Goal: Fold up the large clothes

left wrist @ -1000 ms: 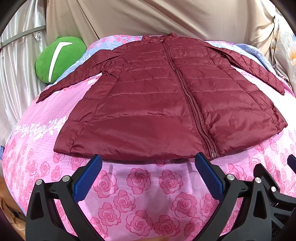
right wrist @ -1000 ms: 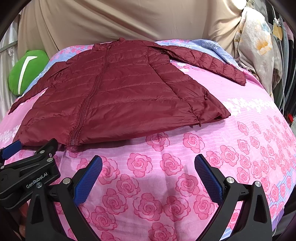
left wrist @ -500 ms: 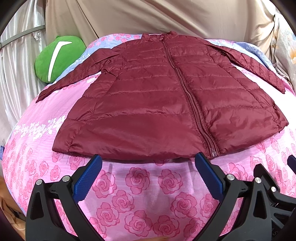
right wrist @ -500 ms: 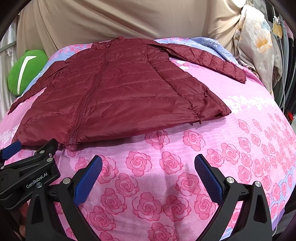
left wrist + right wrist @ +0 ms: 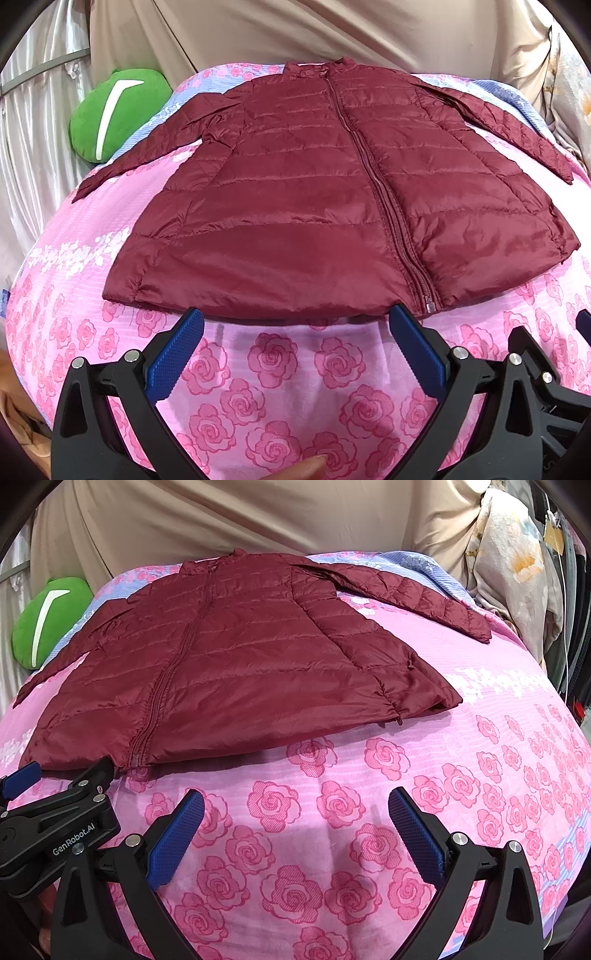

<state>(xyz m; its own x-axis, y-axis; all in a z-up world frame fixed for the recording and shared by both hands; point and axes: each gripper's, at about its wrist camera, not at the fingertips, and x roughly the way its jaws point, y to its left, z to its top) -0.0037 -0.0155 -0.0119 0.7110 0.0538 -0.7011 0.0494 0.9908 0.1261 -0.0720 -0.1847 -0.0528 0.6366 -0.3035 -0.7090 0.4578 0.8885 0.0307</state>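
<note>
A maroon quilted jacket [image 5: 332, 206] lies flat, zipped, sleeves outspread, on the rose-print bed [image 5: 280, 384]. Left tongs [image 5: 295, 350] and right tongs [image 5: 295, 830] hover wide open, empty, at its near hem. Judged best: grip one sleeve cuff and fold it inward squarely.

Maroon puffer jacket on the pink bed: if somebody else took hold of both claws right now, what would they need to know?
Left claw: open, empty, hovering just short of the jacket's bottom hem, left of the zipper.
Right claw: open, empty, over bare rose-print bedsheet, short of the hem's right side.
Maroon puffer jacket: flat, front up, zipped, collar at the far end, both sleeves spread outward.
Green plush cushion: past the left sleeve, off the jacket.
Done: jacket laid out. No fold yet.
Left: all folding; probably sleeves inward first, then the hem up toward the collar.
</note>
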